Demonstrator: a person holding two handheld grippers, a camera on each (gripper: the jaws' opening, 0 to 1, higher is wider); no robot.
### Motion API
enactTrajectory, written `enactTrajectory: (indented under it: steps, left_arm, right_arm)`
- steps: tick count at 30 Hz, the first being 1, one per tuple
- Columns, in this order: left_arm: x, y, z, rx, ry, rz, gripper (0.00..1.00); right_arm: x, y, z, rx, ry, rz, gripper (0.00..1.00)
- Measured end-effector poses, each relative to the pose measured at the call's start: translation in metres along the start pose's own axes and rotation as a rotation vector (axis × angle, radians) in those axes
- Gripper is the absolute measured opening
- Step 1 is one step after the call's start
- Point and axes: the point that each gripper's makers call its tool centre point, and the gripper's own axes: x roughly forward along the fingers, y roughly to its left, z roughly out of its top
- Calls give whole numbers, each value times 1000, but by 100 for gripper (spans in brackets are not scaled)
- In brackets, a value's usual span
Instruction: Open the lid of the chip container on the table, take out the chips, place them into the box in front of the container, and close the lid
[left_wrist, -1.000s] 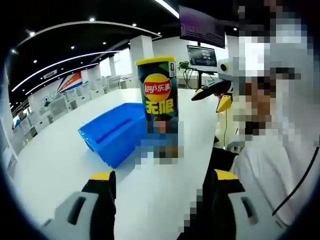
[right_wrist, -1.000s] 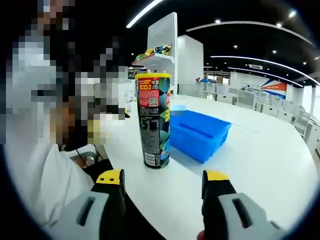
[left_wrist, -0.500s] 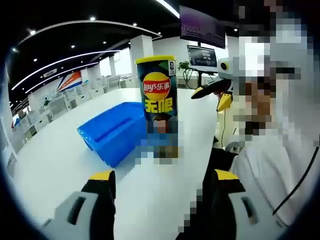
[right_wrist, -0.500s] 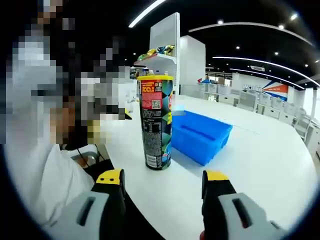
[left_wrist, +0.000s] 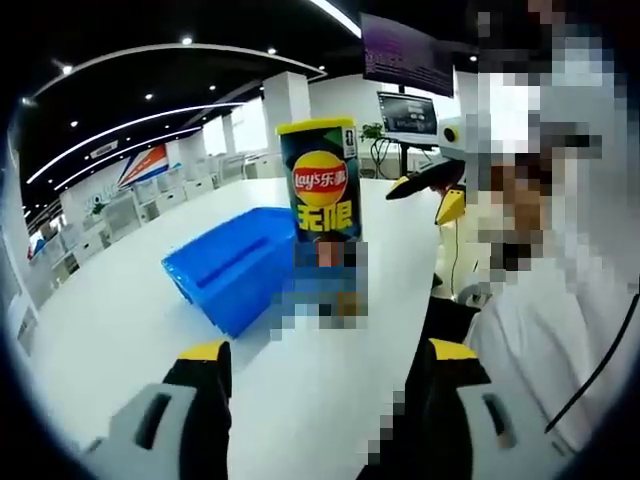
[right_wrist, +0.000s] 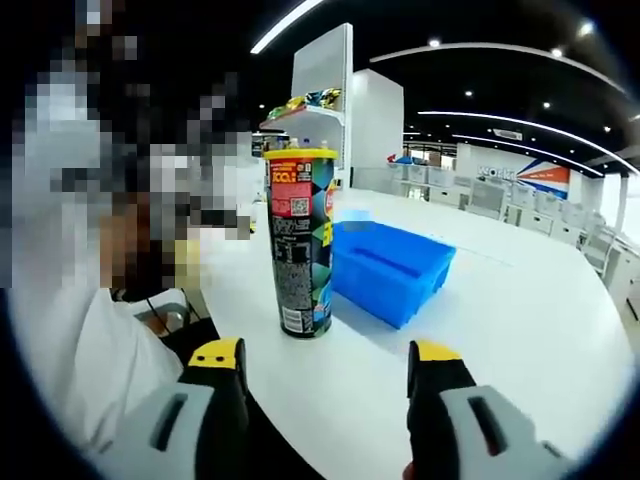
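Approach is judged to be the step in hand: the tall black cylindrical chip container with the yellow lid (left_wrist: 322, 215) stands upright on the white round table (left_wrist: 120, 320), lid on, and neither gripper is touching it. The left gripper (left_wrist: 320, 375) is held with its 2 yellow-tipped jaws spread wide and nothing between them; the right gripper (right_wrist: 325, 375) is likewise spread and empty. Both are held well short of the container, near the table edge.

For a clean opening, the body of the container is best clamped low or at mid-height by 1 gripper so that it cannot tip, while the yellow lid (right_wrist: 300, 154) is taken at its rim by the other and lifted straight off. The blue rectangular plastic box (left_wrist: 235, 265) lies just beside the container, on its far side, so a short carry is expected.

Against the frame 1.0 s ago, the container sits slightly further right in the left gripper view and slightly further left in the right gripper view; this is read as camera motion. The jaws are unchanged in spread.
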Motion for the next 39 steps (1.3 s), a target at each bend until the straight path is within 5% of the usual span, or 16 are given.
enactTrajectory:
  steps: [39]
  left_arm:
    - [14, -9, 1, -36, -49, -75, 84]
  right_arm:
    - [-1, 1, 9, 50, -41, 16, 68]
